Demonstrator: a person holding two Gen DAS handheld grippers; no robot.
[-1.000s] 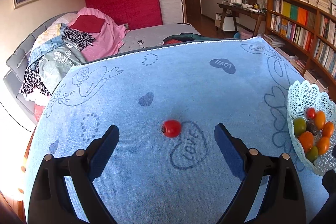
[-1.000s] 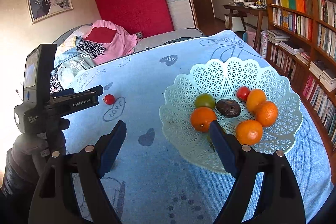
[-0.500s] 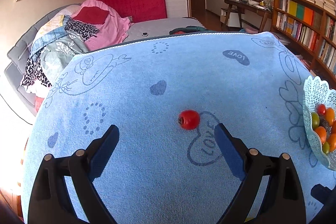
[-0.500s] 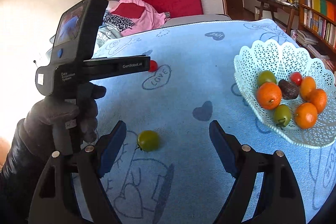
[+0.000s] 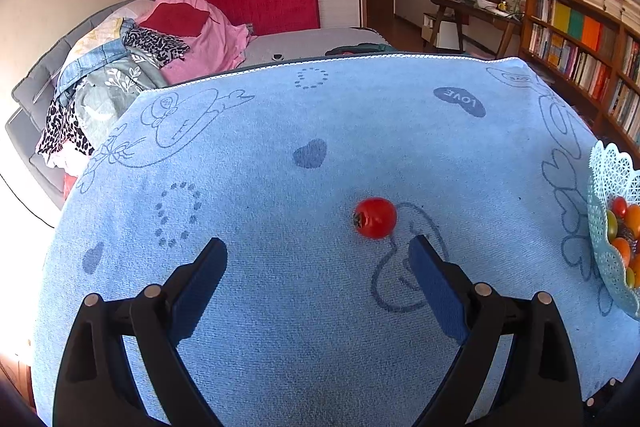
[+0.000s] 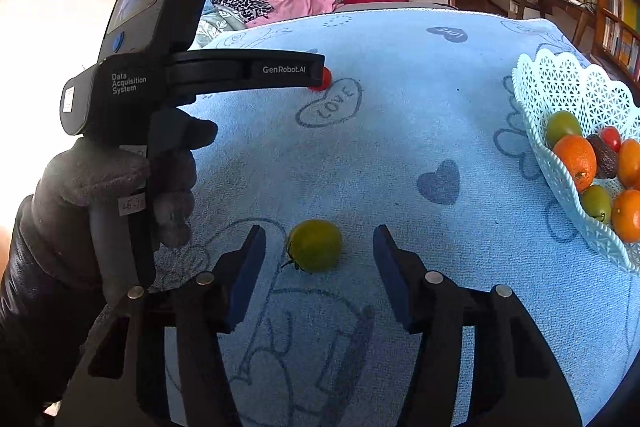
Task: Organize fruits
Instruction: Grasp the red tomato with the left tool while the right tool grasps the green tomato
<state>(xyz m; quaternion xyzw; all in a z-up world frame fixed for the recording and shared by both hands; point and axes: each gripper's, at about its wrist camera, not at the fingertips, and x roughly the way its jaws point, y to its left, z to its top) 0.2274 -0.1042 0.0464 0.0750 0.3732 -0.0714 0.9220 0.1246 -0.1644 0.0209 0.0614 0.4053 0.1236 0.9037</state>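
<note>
On the left, the left gripper [image 5: 318, 253] is held wide apart with nothing between its pads, low over the blue towel [image 5: 280, 155]. The red cherry tomato [image 5: 375, 217] is seen just ahead of the fingertips and right of the centreline, closer to the right pad, resting at the edge of a printed heart outline. For a clean pick, the tool would best be shifted rightward and forward until the tomato is centred, then closed gently, since the skin looks thin and the fruit could be rolled away by one pad. Its calyx is pointed left, so the stem axis is laid roughly flat, left to right.

Further right, the right gripper [image 6: 318, 247] is also spread open and empty, and the green tomato [image 6: 315, 245] is framed almost squarely between the pads, not yet touched. Its stem is pointed down-left, toward the camera. Far right, the white lattice basket [image 6: 560, 75] is waiting with oranges and tomatoes already inside
</note>
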